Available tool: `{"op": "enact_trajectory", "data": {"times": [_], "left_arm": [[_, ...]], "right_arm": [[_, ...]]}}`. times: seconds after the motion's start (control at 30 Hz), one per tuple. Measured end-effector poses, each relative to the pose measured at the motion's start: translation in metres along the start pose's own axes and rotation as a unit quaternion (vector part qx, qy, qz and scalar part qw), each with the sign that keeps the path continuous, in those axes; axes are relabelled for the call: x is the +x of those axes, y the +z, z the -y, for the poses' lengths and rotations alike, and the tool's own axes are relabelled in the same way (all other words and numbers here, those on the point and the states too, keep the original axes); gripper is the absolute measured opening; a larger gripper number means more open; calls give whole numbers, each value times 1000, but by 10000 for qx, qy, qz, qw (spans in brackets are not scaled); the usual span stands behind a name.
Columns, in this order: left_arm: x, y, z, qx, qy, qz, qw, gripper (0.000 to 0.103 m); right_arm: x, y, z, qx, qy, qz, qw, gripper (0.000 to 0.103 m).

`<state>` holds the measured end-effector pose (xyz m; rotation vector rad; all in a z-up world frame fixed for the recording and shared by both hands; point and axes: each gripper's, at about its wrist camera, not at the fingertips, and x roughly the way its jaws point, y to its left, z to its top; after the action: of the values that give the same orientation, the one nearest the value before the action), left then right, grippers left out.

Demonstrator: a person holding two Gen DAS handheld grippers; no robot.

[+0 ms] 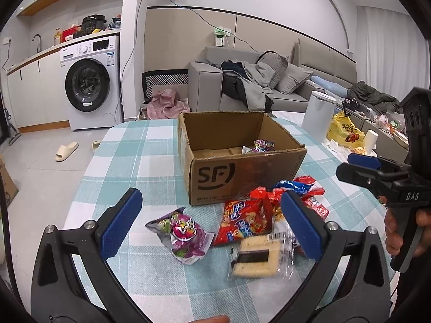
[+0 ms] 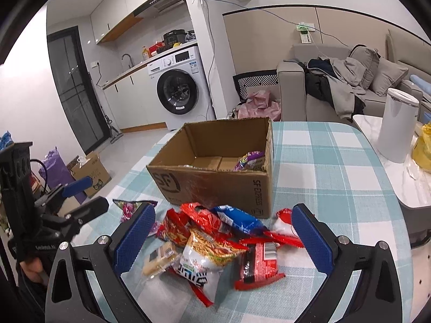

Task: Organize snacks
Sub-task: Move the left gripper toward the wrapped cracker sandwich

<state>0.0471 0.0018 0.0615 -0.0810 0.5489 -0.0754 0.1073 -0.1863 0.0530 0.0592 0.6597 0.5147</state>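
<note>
A brown SF cardboard box (image 1: 242,158) (image 2: 215,177) stands open on the checked tablecloth, with a purple packet (image 1: 260,145) (image 2: 249,160) inside. In front of it lie loose snacks: a purple packet (image 1: 186,235), a red bag (image 1: 245,220), a clear-wrapped cake slice (image 1: 256,255) (image 2: 159,258), a noodle bag (image 2: 207,250), a red bar (image 2: 258,263) and a blue packet (image 2: 237,219). My left gripper (image 1: 211,224) (image 2: 86,196) hovers open over the purple packet and red bag. My right gripper (image 2: 222,238) (image 1: 350,165) hangs open above the noodle bag, holding nothing.
A white cylindrical container (image 1: 319,118) (image 2: 398,126) and a yellow bag (image 1: 344,132) sit on a white side table (image 2: 404,185) to the right. The checked table (image 1: 129,145) rounds off on the left above the tiled floor. A grey sofa stands behind.
</note>
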Motion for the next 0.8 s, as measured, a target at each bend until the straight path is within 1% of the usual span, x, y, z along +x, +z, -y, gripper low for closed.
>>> {"op": "enact_trajectory", "data": {"times": [0.1,0.2,0.27,0.47,0.8], "left_arm": [[-2,-6,0,-44,-47,-3,10000,102],[3,-8,1,-67,-50,-99,9999,102],[4,-8,1,-92,-49,-86,9999,102],[9,-9,5,29,-84,-200,9998,102],[25,-16,15,84,-208,-419,9989,102]], "right_arm": [[0,-7,0,-131,27,-64,9999,103],[2,-11,2,-108,70,-106,9999,103],[3,-12,3,-115,42,-154,9998,103],[8,-15,7,-118,-26,-240,9996,103],[25,-26,20,-122,-152,-701,9974,103]]}}
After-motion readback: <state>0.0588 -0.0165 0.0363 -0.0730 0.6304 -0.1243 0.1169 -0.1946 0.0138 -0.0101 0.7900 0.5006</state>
